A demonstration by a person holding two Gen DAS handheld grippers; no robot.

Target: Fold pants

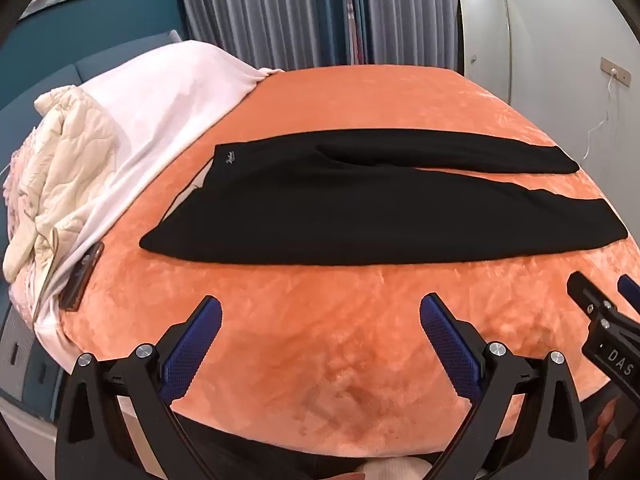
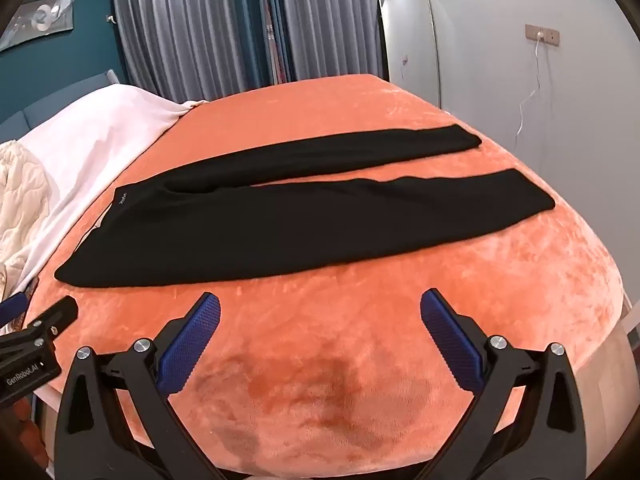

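Note:
Black pants [image 1: 360, 216] lie flat on the orange bed cover [image 1: 320, 352], waistband at the left, two legs spread apart toward the right. They also show in the right wrist view [image 2: 280, 224]. My left gripper [image 1: 320, 312] is open and empty, over the cover near the bed's front edge, short of the pants. My right gripper [image 2: 320, 312] is open and empty, also short of the pants, to the right of the left one. The right gripper shows at the right edge of the left wrist view [image 1: 600, 300]; the left gripper shows at the left edge of the right wrist view [image 2: 40, 316].
A white sheet [image 1: 168, 96] and a crumpled cream quilt [image 1: 64, 160] lie at the bed's left side. A dark phone [image 1: 82, 276] rests by the sheet's edge. Curtains [image 1: 280, 12], a tall mirror [image 1: 486, 36] and a wall socket with cable [image 2: 542, 36] stand behind the bed.

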